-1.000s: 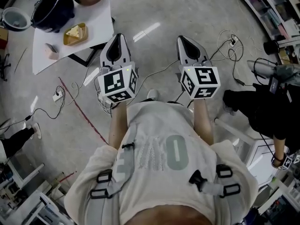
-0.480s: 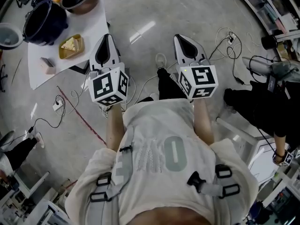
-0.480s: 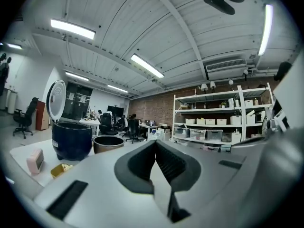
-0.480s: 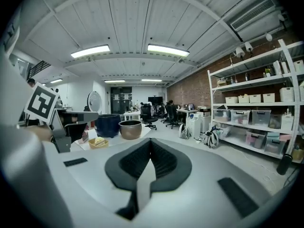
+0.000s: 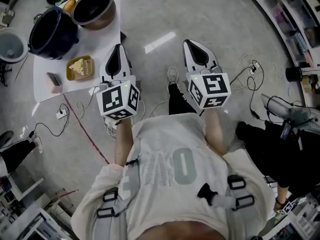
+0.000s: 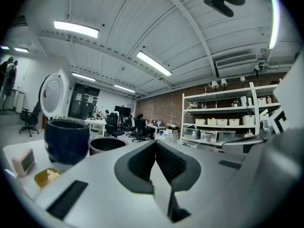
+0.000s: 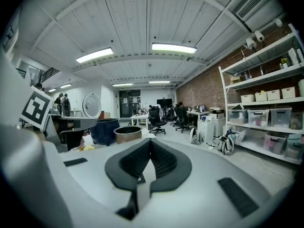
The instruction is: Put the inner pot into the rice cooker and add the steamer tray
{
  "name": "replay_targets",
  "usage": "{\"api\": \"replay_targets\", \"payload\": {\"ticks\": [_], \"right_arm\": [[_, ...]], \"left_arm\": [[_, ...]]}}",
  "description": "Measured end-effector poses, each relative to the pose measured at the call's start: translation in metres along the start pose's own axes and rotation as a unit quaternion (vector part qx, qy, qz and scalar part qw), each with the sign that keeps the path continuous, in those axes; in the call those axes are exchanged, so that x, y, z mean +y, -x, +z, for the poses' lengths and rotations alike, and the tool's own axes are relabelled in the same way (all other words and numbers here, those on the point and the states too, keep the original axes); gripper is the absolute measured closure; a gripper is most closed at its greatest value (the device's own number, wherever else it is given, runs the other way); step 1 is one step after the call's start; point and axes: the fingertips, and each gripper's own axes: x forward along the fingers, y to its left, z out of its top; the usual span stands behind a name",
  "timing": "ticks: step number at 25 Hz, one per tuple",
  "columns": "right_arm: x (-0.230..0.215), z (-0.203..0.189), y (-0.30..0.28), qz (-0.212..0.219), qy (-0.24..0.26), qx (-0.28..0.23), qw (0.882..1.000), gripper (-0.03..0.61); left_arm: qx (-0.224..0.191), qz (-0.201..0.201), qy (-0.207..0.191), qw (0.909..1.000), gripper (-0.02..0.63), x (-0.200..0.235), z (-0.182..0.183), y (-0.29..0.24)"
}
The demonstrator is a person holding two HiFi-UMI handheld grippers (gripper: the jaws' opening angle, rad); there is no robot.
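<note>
On a white-covered table point(image 5: 107, 39) at the head view's upper left stands the dark blue rice cooker point(image 5: 52, 31), lid off and hollow. Just right of it sits the bronze inner pot point(image 5: 93, 8). Both also show in the left gripper view, cooker point(image 6: 66, 139) and pot point(image 6: 107, 144), and in the right gripper view, cooker point(image 7: 105, 129) and pot point(image 7: 127, 133). My left gripper point(image 5: 118, 49) is shut and empty, held level over the floor short of the table's near edge. My right gripper point(image 5: 193, 44) is shut and empty, further right over bare floor. A grey round bowl-like thing point(image 5: 11, 44) lies left of the table.
A yellow dish with food point(image 5: 80, 67) and a small pink device point(image 5: 54, 79) lie near the table's front edge. Cables and a power strip point(image 5: 61, 115) trail over the floor beside a red line point(image 5: 85, 124). A person in black point(image 5: 280, 149) stands at the right; shelving lines the right wall point(image 7: 266, 113).
The table with cooker and pot has drawn closer and lower in the head view as the person walks toward it. Both grippers stay shut and side by side.
</note>
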Motion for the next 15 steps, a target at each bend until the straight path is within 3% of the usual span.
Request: {"api": "replay_targets", "payload": {"ticks": [7, 15], "right_arm": [[-0.064, 0.040, -0.099, 0.032, 0.007, 0.000, 0.999, 0.569], [-0.131, 0.058, -0.193, 0.044, 0.005, 0.012, 0.999, 0.569]], "left_arm": [[0.004, 0.038, -0.011, 0.9992, 0.592, 0.011, 0.024, -0.107], [0.012, 0.057, -0.007, 0.9983, 0.592, 0.020, 0.022, -0.217]]}}
